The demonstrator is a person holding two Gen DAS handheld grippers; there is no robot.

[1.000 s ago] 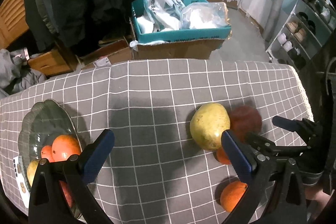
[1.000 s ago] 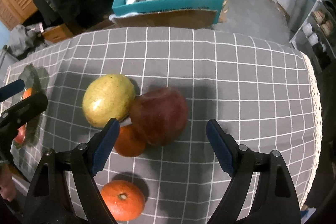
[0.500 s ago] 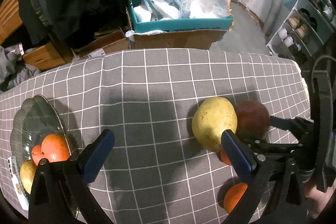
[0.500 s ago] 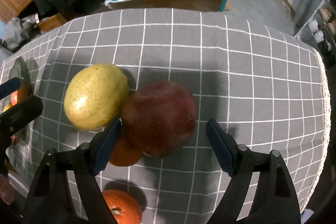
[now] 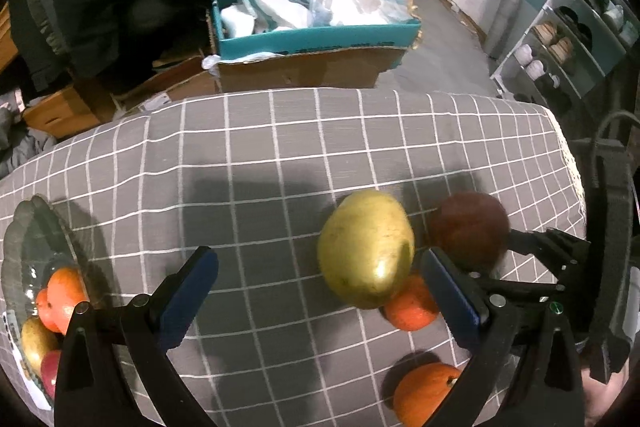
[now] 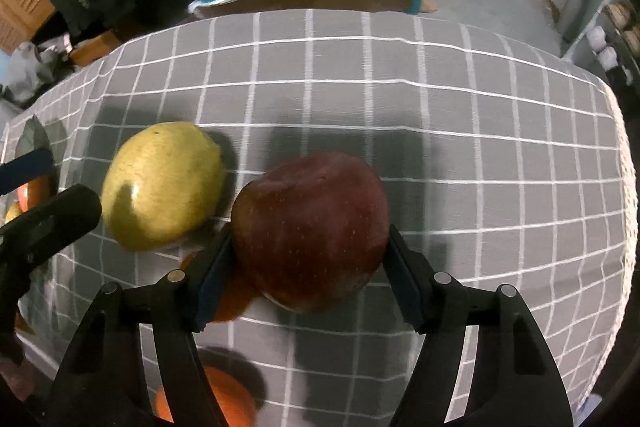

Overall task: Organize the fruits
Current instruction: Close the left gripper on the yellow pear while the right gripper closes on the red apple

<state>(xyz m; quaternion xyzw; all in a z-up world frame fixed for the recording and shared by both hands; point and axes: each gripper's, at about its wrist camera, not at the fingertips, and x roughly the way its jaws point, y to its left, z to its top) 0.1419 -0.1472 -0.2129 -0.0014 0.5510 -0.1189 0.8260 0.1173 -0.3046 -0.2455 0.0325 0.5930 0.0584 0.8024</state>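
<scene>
The apple (image 6: pixel 310 231) sits on the grey checked cloth (image 6: pixel 460 131), square between the two fingers of the right gripper (image 6: pixel 308 279). Its jaws have just been closing, and both blue pads now lie against the apple's flanks, so it is gripped. A pear (image 6: pixel 160 187) lies just left of the apple, close beside it. A small orange (image 5: pixel 412 303) is tucked under the pear's near side, partly hidden behind the right gripper's left finger. A second orange (image 5: pixel 424 393) lies nearer the camera, apart from the others.

The left gripper (image 5: pixel 320 299) hangs over bare cloth with its jaws spread wide and nothing between them; the pear lies just inside its right finger, untouched. Far left, a glass dish (image 5: pixel 28 239) holds several more fruits.
</scene>
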